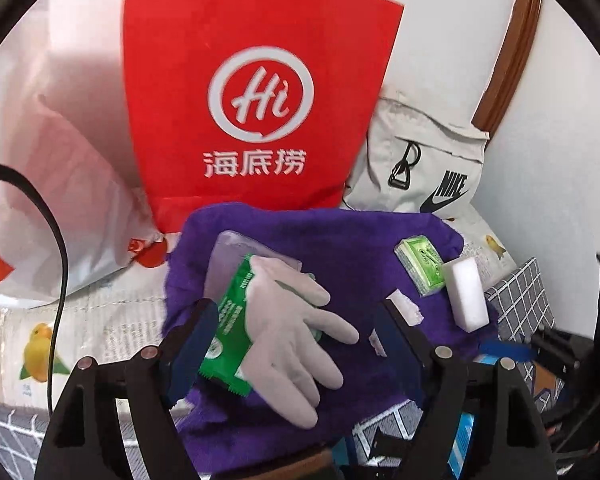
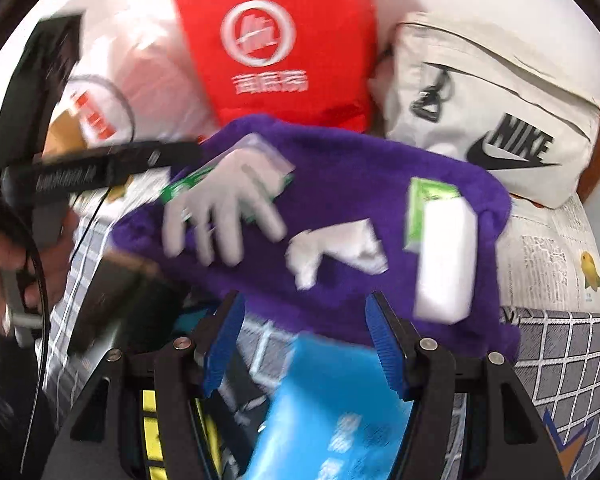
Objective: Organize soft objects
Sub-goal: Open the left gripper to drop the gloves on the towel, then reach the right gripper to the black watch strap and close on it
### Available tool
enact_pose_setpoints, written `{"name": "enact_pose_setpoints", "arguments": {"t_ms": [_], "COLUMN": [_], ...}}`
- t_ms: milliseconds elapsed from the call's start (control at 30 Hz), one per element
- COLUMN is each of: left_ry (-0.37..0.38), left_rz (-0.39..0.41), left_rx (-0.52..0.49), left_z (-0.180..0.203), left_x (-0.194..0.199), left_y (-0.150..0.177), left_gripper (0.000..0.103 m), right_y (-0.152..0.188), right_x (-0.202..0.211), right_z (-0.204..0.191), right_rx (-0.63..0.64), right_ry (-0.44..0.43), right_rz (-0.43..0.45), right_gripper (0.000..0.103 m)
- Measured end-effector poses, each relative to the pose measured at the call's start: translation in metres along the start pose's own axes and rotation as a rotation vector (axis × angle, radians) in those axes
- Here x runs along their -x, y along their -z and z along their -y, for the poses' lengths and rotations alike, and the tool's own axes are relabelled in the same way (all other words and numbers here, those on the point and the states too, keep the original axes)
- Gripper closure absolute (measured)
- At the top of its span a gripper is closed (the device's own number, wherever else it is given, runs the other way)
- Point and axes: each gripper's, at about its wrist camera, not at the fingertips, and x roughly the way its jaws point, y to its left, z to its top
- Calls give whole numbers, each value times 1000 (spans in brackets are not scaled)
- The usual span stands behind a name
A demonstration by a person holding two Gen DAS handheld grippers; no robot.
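A purple fluffy towel (image 1: 340, 248) lies spread over a grey checked box. On it lie a grey glove (image 1: 296, 332), a green packet (image 1: 230, 328) under the glove, a green soap bar (image 1: 420, 266), a white sponge block (image 1: 466, 294) and white scraps (image 1: 404, 306). My left gripper (image 1: 296, 344) is open, with its fingers either side of the glove and packet. My right gripper (image 2: 304, 340) is open and empty at the towel's (image 2: 340, 184) near edge. The glove (image 2: 224, 212), soap bar (image 2: 424, 208) and sponge (image 2: 446, 264) show blurred there.
A red paper bag (image 1: 256, 92) stands behind the towel, a white Nike pouch (image 1: 428, 168) to its right, a white plastic bag (image 1: 60, 200) to its left. Newspaper (image 1: 112, 320) covers the surface. A blue pack (image 2: 332, 412) lies below the right gripper. The left gripper's body (image 2: 100, 172) shows at left.
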Motion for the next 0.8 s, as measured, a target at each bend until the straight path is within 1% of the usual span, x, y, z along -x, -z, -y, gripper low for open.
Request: {"name": "enact_pose_setpoints", "arguments": {"t_ms": [133,300,400,433,467,500,600,800], "left_ry": [-21,-19,-40,-44,-47,-47,-35,-15], "left_rz": [25,42,52,55,59,62,65,64], "left_rx": [22,51,50,53,60,70,107,144], "left_z": [-8,-22,-28,-31,-35,-38,-49,-61], "left_x": [26,59,73,77,82,85,91,98], "left_y": [10,29,38,41,44,47,53,63], "left_gripper": [24,24,24,24,24,24,24,24], "right_y": [15,36,44,47,50,51,52,41], "right_x": [-2,-18,-26,-28,-31,-32,-36,-49], "right_z": [-30,-67,-78,-81,-84,-86,-87,-82], "right_rx": [96,245,291,307,323,330,319,268], "right_ry": [-14,-4,4,9,17,19,21,14], "right_rz": [-25,-99,-137,-153,-163,-168,-179,-208], "right_gripper": [42,54,56,57,61,63,65,65]}}
